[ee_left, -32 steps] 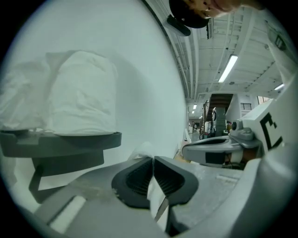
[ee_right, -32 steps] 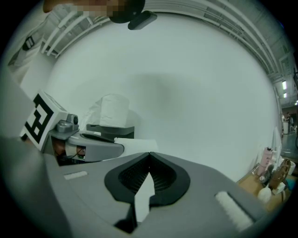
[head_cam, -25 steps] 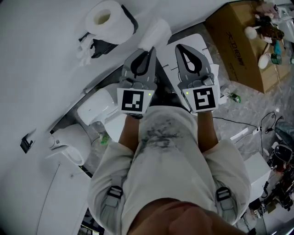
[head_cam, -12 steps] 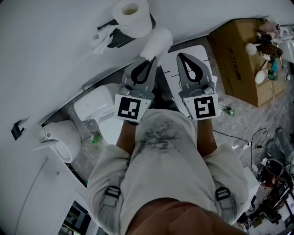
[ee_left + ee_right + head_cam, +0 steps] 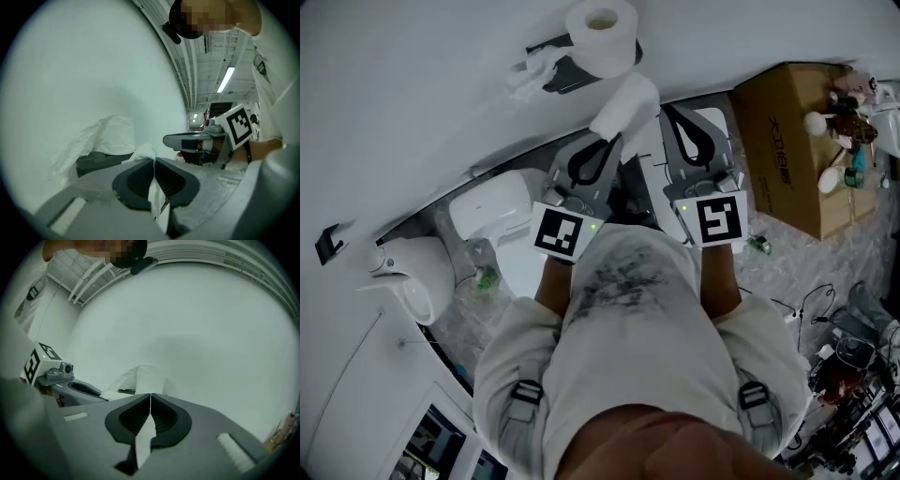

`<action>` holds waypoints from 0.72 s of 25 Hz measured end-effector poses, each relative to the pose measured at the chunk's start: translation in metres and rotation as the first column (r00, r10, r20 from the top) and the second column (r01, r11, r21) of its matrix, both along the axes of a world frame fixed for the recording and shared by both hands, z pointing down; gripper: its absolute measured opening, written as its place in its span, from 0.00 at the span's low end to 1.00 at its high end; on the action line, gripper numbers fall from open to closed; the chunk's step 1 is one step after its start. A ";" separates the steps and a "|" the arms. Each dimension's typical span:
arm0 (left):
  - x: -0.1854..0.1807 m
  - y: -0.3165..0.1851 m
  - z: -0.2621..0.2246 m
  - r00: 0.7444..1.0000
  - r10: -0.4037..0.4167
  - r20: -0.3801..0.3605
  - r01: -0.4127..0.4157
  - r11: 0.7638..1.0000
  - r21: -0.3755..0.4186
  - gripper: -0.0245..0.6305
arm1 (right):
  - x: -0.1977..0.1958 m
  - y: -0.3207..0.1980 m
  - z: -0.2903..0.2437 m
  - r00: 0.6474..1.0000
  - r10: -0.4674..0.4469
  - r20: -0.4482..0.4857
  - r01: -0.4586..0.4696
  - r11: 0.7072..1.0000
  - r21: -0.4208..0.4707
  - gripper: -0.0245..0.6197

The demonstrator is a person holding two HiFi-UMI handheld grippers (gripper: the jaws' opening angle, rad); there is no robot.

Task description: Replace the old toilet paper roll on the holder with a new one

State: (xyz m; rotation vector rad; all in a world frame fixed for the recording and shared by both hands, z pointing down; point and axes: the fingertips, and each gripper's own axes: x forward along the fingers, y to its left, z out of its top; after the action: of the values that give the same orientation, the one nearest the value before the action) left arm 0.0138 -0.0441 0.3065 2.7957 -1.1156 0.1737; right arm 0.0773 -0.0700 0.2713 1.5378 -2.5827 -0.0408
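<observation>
Toilet paper roll point(image 5: 602, 36) on the holder point(image 5: 567, 75) looks light and squashy; hold its sides gently. Your left tool point(image 5: 607, 141) pinches soft white paper point(image 5: 625, 101); your right tool point(image 5: 669, 110) is closed, empty.

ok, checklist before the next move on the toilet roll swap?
1. Grip: left hand-held gripper shut on the white paper: ok.
2. Spare hand: right hand-held gripper shut, nothing between its jaws: ok.
3. Free holder: not ok, a roll sits on it.
4. Snag risk: loose tissue hangs beside that roll: not ok.
5. Held paper is the new roll: cannot tell.
</observation>
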 end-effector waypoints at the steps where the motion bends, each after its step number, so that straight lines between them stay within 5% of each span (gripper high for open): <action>1: -0.003 0.001 0.000 1.000 0.001 -0.001 -0.001 1.000 -0.001 0.06 | -0.003 -0.002 -0.002 1.000 -0.007 -0.002 0.007 1.000 0.006 0.06; 10: -0.031 0.002 0.004 1.000 -0.014 0.005 0.014 1.000 -0.017 0.06 | -0.030 -0.030 -0.016 0.999 -0.048 -0.007 0.049 0.998 0.025 0.17; 18: -0.050 0.000 0.008 1.000 -0.027 0.010 0.027 0.999 -0.028 0.06 | -0.048 -0.056 -0.014 0.999 -0.042 0.003 0.042 0.999 0.000 0.40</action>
State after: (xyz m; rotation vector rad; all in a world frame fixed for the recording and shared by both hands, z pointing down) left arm -0.0357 -0.0444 0.3142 2.7564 -1.1437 0.1986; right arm 0.0288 -0.1263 0.2571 1.4841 -2.6169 -0.0427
